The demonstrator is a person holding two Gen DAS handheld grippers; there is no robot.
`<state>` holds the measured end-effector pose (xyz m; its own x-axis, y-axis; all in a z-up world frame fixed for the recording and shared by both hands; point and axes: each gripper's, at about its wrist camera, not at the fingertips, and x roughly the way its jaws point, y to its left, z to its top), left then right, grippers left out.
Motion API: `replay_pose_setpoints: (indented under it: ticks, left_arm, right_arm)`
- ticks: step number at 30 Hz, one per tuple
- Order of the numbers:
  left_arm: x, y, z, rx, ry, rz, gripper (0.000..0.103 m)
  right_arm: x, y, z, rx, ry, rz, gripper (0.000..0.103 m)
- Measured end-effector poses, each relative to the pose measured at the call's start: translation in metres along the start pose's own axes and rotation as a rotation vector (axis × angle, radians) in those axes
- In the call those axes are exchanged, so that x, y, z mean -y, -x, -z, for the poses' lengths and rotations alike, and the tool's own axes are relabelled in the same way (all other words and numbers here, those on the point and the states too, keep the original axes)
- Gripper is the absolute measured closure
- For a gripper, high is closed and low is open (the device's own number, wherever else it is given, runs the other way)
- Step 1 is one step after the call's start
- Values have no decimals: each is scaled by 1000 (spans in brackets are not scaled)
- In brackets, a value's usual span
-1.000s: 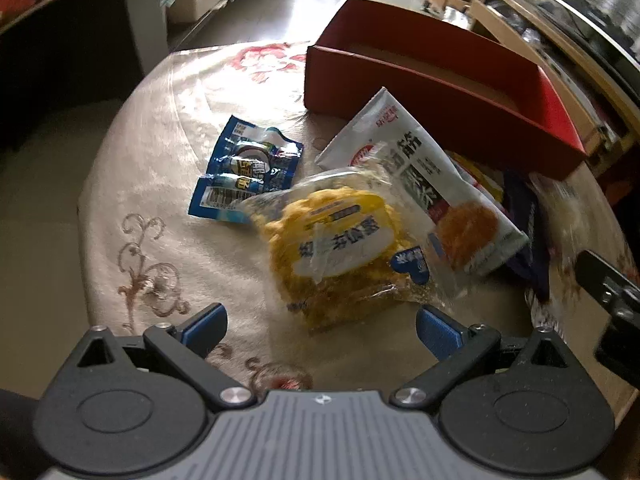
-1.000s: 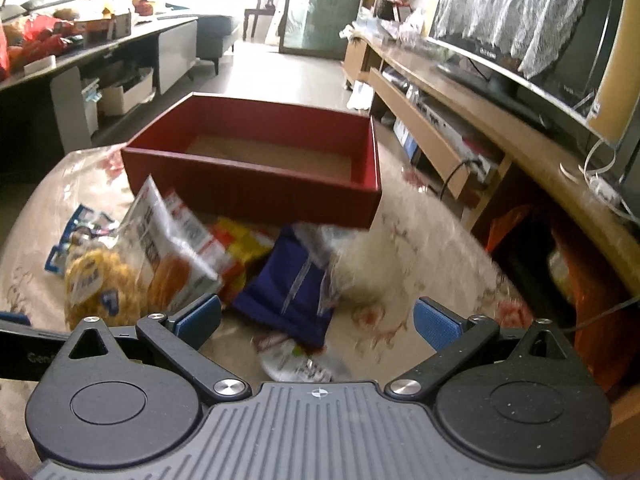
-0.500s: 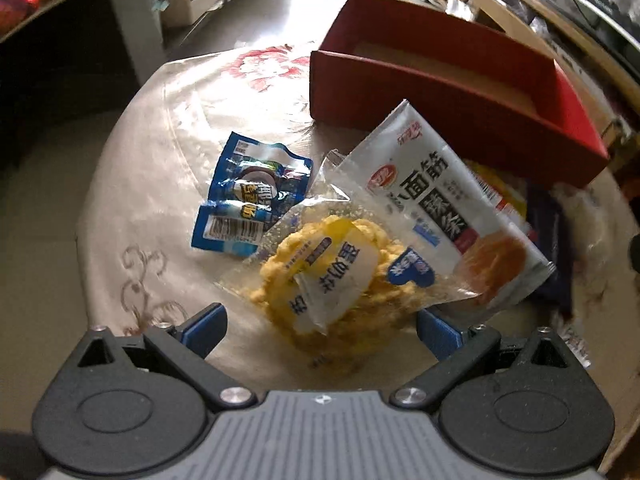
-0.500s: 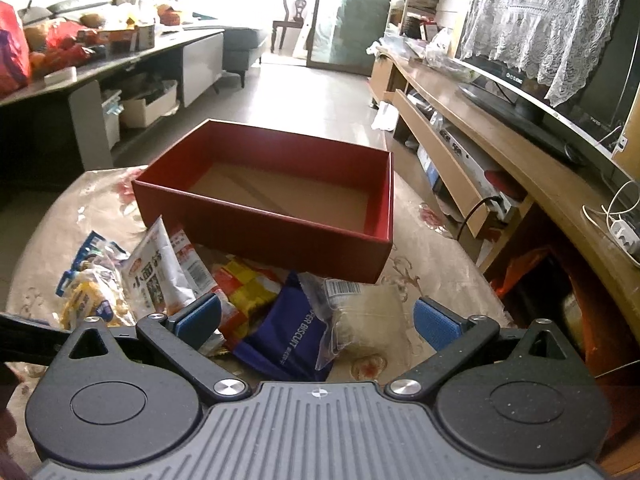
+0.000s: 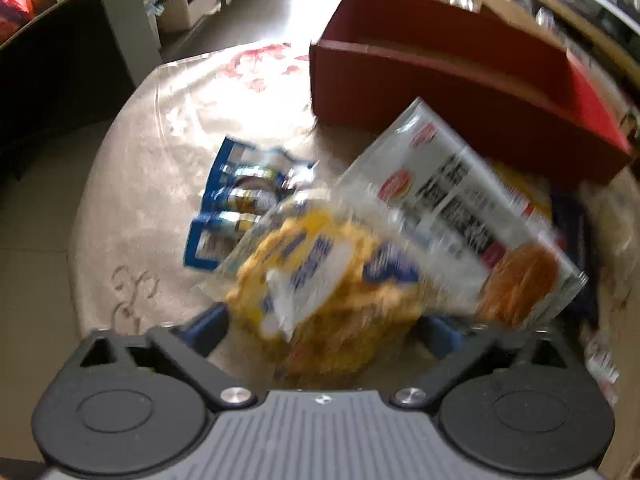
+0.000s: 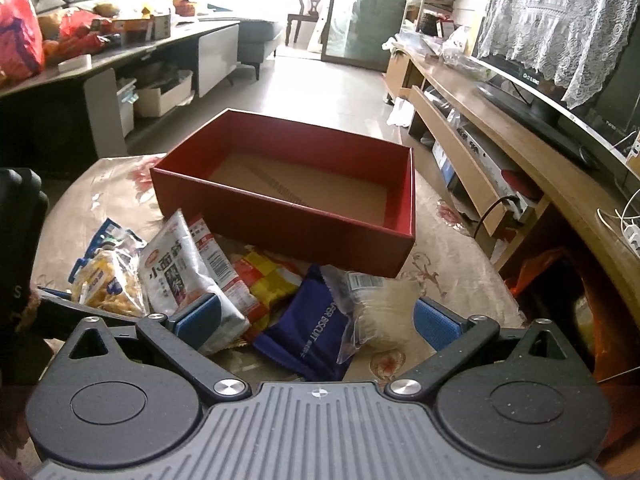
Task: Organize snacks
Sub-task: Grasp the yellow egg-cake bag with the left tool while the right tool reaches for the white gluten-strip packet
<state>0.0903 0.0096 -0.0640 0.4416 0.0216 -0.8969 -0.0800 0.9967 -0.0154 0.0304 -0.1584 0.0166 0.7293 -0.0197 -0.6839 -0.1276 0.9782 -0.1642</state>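
Several snack packets lie heaped on the round table (image 6: 460, 248) before an open red box (image 6: 288, 200). At the far left lies a blue packet (image 5: 236, 200), then a clear bag of yellow crisps (image 5: 332, 280) between the fingers of the left gripper (image 5: 324, 330), whose jaws have just been closing; blur hides whether the pads press yet. Next come a white packet (image 6: 176, 272), a navy biscuit packet (image 6: 316, 328) and a pale clear bag (image 6: 380, 304) before the right gripper (image 6: 316, 316), its jaws spread and holding nothing.

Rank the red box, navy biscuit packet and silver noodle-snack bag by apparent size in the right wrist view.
1. red box, clearly largest.
2-3. silver noodle-snack bag and navy biscuit packet: look about alike; both are partly covered and near the lens, so unranked.
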Motion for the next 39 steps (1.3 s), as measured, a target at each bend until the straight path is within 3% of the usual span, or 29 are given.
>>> replay_pose_setpoints:
  ticks: [3,5,9,12,14,19,23,26,31,39]
  left_arm:
    - [-8,8,10,10,-18,18,32]
    - [-17,15,17,-20,-24,65,38]
    - [-37,28,31,-45,-12,133,38]
    - [-38,39,26,-1,-64,157,30]
    - [-30,45,19,43,-170,149,20]
    - [1,45,7,166,-554,64,11]
    - [12,17,0,137,-690,71,10]
    - [11,3,2,101,-652,71,11]
    - [-3,17,3,76,-532,119,25]
    - [-43,40,32,10,-273,175,33]
  right_arm:
    - [0,1,0,1,1,-10,0]
    - [-1,2,0,2,6,-22,0]
    - [-6,3,2,-1,29,-46,0]
    - [-11,2,2,-9,46,-52,0]
    - [-12,1,2,-12,44,-59,0]
    - [-12,-1,4,-30,42,-73,0]
    - [-9,-5,5,-49,28,-72,0]
    - [-8,-10,4,-62,24,-76,0]
    - [-18,-20,2,-75,77,-50,0]
    - [-43,-20,0,-38,199,-26,2]
